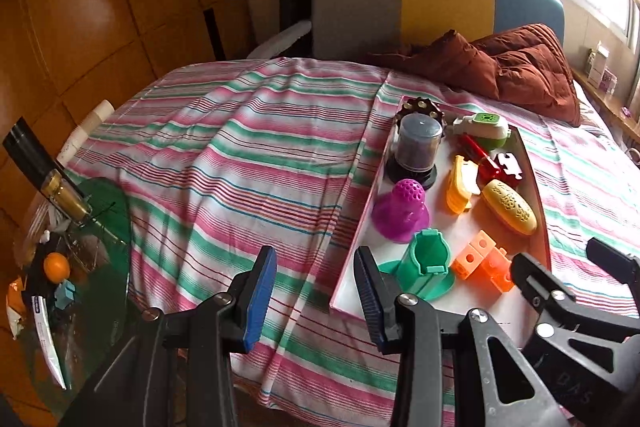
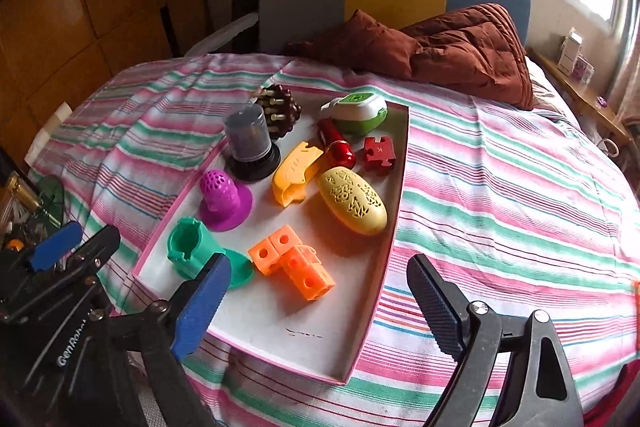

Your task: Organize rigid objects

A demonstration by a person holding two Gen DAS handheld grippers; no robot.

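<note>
Both grippers empty – right gripper (image 2: 320, 301) wide over tray (image 2: 360, 331) w/ toys.

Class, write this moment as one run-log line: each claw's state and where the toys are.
left claw: open, empty | right claw: open, empty | toys: all in tray | orange blocks: nearest right claw

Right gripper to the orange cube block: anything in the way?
Nothing visible. The right gripper is open and empty above the tray's bare near end; the orange cube block lies just ahead, the green holder to its left.

Bedsheet (image 2: 500, 187) pink-green-white striped; tray (image 2: 394, 227) white, pink-edged; cube block (image 2: 294, 265) orange; quilt (image 2: 460, 55) rust-brown.
</note>
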